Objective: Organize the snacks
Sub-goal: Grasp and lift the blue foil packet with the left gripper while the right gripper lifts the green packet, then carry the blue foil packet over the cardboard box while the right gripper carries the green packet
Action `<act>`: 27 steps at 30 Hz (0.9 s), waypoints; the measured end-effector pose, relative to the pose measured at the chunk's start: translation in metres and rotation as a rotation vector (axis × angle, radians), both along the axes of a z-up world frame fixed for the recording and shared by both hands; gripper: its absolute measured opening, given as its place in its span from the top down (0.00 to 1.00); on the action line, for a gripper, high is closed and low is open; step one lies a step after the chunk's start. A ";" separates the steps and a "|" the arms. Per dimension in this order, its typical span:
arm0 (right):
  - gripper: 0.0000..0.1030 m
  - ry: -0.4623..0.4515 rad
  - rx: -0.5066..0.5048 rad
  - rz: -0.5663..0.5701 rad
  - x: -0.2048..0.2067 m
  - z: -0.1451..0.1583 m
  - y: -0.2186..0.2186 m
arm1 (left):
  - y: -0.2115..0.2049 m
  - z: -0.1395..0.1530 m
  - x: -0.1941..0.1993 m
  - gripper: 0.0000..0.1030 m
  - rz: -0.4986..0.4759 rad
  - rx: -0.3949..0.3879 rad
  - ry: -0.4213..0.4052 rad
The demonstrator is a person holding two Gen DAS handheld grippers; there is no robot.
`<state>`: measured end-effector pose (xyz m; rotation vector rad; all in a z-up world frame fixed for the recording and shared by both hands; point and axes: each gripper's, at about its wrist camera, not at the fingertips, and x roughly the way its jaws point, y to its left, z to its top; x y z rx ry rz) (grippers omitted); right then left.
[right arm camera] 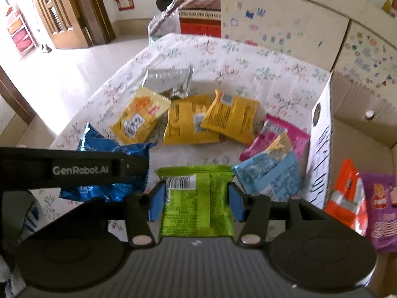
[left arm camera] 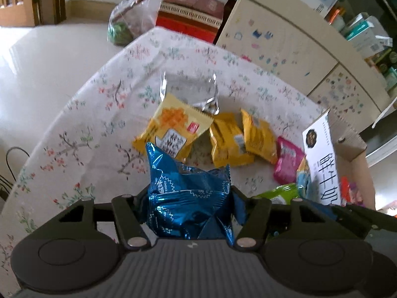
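My left gripper [left arm camera: 189,206] is shut on a crumpled blue foil snack packet [left arm camera: 173,173], which it holds up off the floral tablecloth [left arm camera: 99,124]. In the right wrist view that blue packet [right arm camera: 106,191] hangs at the left under a black left finger [right arm camera: 129,165]. My right gripper [right arm camera: 196,200] is shut on a green snack packet [right arm camera: 198,218], its blue pads [right arm camera: 156,201] pressing on both side edges. On the cloth beyond lie three yellow packets [right arm camera: 188,124], a silver one [right arm camera: 168,79], a pink one [right arm camera: 280,136] and a light blue one [right arm camera: 270,176].
A cardboard box with a white printed flap [right arm camera: 320,149] stands at the right. An orange packet [right arm camera: 347,198] and a purple one [right arm camera: 382,213] lie inside it. Behind the table are a cabinet with stickers [right arm camera: 285,32], a red box [left arm camera: 188,22] and a plastic bag [left arm camera: 124,27].
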<state>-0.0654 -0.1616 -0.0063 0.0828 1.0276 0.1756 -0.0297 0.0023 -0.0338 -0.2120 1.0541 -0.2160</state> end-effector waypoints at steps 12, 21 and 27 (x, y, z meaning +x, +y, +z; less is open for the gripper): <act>0.47 -0.158 0.012 -0.089 -0.009 0.057 -0.022 | -0.007 0.031 0.001 0.35 0.019 -0.029 -0.075; 0.47 -0.253 0.018 -0.165 -0.019 0.090 -0.047 | -0.033 0.047 -0.006 0.35 -0.041 -0.051 -0.115; 0.47 -0.281 0.023 -0.212 -0.028 0.098 -0.064 | -0.046 0.059 -0.007 0.35 -0.060 -0.052 -0.163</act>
